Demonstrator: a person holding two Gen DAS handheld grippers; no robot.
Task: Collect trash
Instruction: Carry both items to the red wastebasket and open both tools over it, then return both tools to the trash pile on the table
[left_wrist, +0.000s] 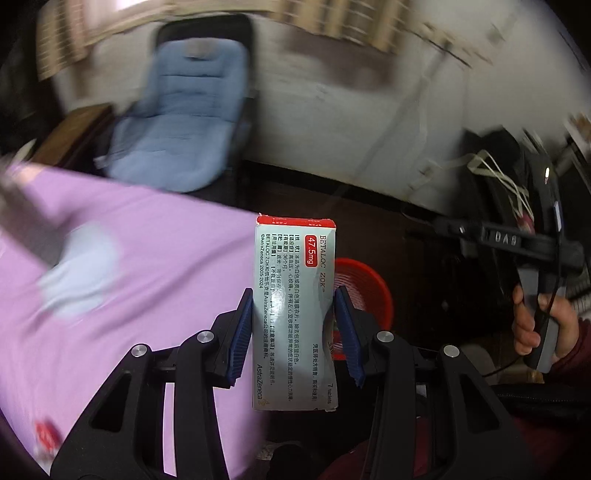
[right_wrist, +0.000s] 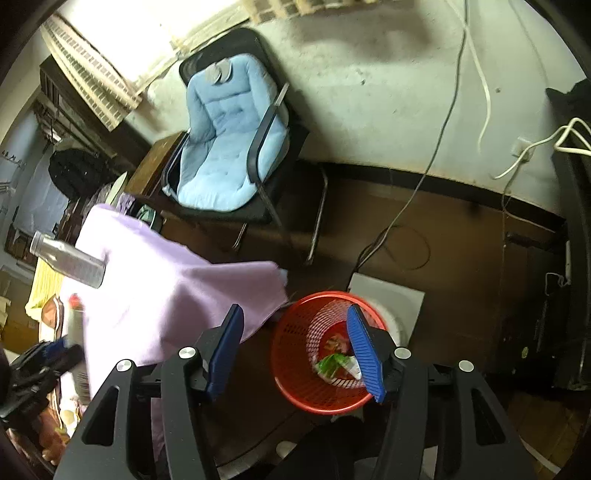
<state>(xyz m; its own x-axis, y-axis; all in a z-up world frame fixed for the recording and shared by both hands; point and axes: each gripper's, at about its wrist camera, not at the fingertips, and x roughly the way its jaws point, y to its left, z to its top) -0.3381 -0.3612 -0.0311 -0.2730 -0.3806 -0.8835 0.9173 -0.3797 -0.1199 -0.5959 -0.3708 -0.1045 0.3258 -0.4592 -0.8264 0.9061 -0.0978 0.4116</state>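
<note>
My left gripper (left_wrist: 293, 328) is shut on a white and red medicine box (left_wrist: 293, 295) and holds it upright above the edge of the purple-covered table (left_wrist: 129, 258). A red mesh waste basket (left_wrist: 364, 291) stands on the floor behind the box. In the right wrist view the basket (right_wrist: 295, 373) holds a green and white wrapper (right_wrist: 334, 363) and other scraps. My right gripper (right_wrist: 295, 347) is open and empty, above the basket's left rim. The left gripper with the box (right_wrist: 75, 343) shows blurred at the far left.
A blue-cushioned chair (right_wrist: 229, 147) stands by the wall behind the table. A plastic bottle (right_wrist: 68, 260) sticks out at the table's left. A crumpled white tissue (left_wrist: 81, 273) lies on the purple cloth. Cables (right_wrist: 424, 177) run down the wall. A white box (right_wrist: 388, 295) sits behind the basket.
</note>
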